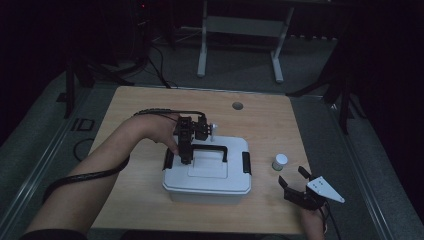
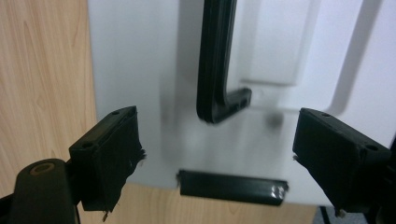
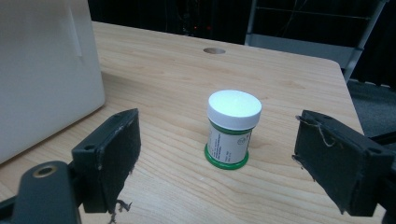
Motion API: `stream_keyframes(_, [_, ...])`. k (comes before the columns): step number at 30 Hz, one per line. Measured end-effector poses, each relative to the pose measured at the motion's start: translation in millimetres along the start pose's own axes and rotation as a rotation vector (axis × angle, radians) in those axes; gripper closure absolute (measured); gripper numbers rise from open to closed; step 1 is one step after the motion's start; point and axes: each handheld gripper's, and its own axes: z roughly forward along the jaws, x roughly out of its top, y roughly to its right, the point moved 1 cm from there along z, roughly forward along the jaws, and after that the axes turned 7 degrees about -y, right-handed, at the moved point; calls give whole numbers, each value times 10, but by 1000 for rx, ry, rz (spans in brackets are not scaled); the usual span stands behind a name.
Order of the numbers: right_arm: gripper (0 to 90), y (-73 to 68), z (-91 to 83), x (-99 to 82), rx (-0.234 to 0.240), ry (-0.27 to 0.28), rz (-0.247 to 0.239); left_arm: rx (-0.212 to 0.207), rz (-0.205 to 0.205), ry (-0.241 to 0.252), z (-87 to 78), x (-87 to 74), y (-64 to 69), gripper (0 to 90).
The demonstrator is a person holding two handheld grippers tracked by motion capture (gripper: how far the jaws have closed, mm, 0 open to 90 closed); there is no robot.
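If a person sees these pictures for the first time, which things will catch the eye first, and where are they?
First comes the white plastic storage box with a black carry handle at the middle of the light wooden table. The left gripper hangs just above its lid, jaws apart around nothing. To the right of the box stands a small white-capped jar with a green base, and the right gripper waits open in front of it.

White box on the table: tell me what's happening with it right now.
A person holds a gripper in each hand. The left gripper hangs open over the lid of the white box, near its black handle, gripping nothing. The right gripper is open too, aimed at a small white-capped jar standing beside the box on the table.
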Motion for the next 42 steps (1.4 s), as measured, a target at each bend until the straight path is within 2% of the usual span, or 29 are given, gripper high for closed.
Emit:
stream_keyframes(3, [142, 1, -1, 0, 1, 0, 0, 4, -8, 7, 9, 25, -25, 201])
stream_keyframes(6, [142, 2, -2, -1, 3, 1, 0, -8, -16, -7, 27, 38, -41, 374])
stream_keyframes(8, [142, 1, -2, -1, 3, 1, 0, -31, -10, -13, 40, 60, -41, 448])
stream_keyframes(13, [142, 1, -1, -1, 3, 0, 1, -50, -17, -32, 56, 117, -12, 544])
stream_keyframes(14, [142, 1, -2, -1, 3, 1, 1, -50, -20, -29, 53, 127, -3, 594])
stream_keyframes(16, [142, 2, -2, -1, 2, 1, 1, -43, -14, -35, 51, 146, 18, 619])
stream_keyframes(20, [142, 3, -1, -1, 3, 1, 2, -43, -1, -64, 39, 174, 77, 723])
stream_keyframes(22, [142, 3, 0, -1, 3, 0, 1, -32, -1, -79, 39, 186, 100, 752])
stream_keyframes(25, [142, 3, 1, 0, 2, -1, 2, -49, -37, -89, 40, 197, 95, 781])
stream_keyframes(30, [142, 1, 2, 1, 2, -2, -1, -52, -29, -87, 42, 193, 115, 821])
stream_keyframes(34, [142, 1, 3, 1, 2, -3, -3, -32, -25, -89, 37, 201, 144, 827])
stream_keyframes(42, [142, 0, 5, 2, 1, -5, -4, -56, -21, -83, 22, 184, 178, 832])
